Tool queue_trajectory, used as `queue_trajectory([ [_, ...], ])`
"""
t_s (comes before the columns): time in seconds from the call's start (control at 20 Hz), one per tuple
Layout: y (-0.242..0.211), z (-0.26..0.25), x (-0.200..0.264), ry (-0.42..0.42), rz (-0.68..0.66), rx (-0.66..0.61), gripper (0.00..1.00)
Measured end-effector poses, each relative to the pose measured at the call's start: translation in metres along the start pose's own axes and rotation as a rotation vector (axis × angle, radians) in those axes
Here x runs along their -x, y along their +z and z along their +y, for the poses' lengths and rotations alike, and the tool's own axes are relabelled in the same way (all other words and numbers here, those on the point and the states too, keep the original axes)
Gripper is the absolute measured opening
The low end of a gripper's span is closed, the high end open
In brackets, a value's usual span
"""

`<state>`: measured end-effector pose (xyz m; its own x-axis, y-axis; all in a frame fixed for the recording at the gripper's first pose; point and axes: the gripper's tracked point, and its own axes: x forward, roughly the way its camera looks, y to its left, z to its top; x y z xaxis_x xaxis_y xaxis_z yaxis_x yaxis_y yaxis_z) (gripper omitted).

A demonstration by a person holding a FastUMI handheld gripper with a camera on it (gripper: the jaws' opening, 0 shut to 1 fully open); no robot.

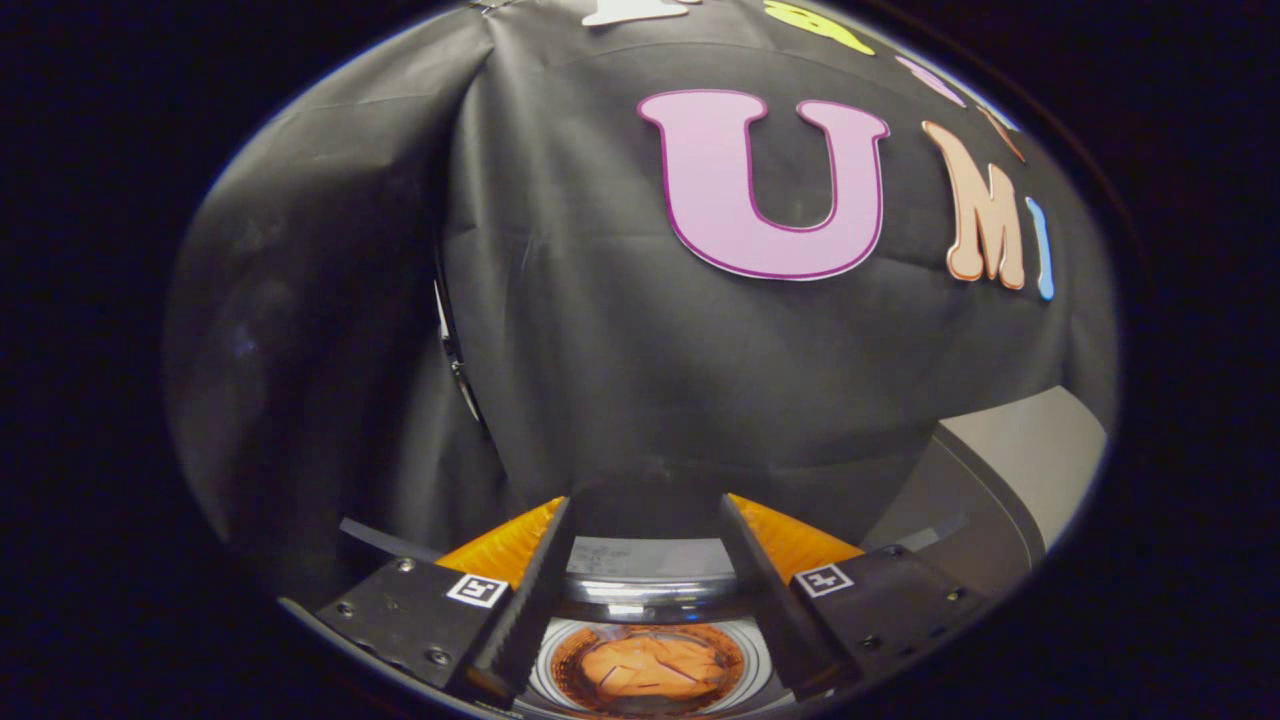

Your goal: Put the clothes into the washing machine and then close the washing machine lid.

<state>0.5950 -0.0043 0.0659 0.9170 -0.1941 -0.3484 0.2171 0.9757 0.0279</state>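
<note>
— Beyond the fingers, what is seen?
— A black cloth wall [600, 330], draped in soft folds and creases, is seen across most of the view. To the right, a pale, smooth, curved panel [1020, 460] is seen against the cloth; whether it is the washing machine's lid cannot be told.

— And below that?
— The washing machine [645, 595] is seen from above, just under the fingers. Its round opening is ringed by a shiny, polished rim, and ribbed pale rings are seen inside the drum.

— Where are the clothes?
— An orange, crumpled garment [655, 665] is seen lying at the bottom of the drum, framed between the two fingers and well below them.

— How is the gripper [648, 525] set?
— Its fingers are spread wide apart, and nothing is held between them. Ridged, toothed inner faces are seen on the fingers [540, 590], and a small square marker is carried on each flat mount.
</note>
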Motion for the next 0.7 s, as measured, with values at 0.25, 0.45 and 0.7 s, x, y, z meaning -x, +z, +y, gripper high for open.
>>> queue_trajectory([
  [0.25,-0.0052,0.0016,-0.001,0.011,0.04,-0.007,0.89],
  [0.45,-0.0057,0.0021,-0.0018,0.02,0.038,-0.011,0.89],
  [0.7,-0.0022,0.0012,-0.0019,0.032,0.05,-0.026,0.89],
])
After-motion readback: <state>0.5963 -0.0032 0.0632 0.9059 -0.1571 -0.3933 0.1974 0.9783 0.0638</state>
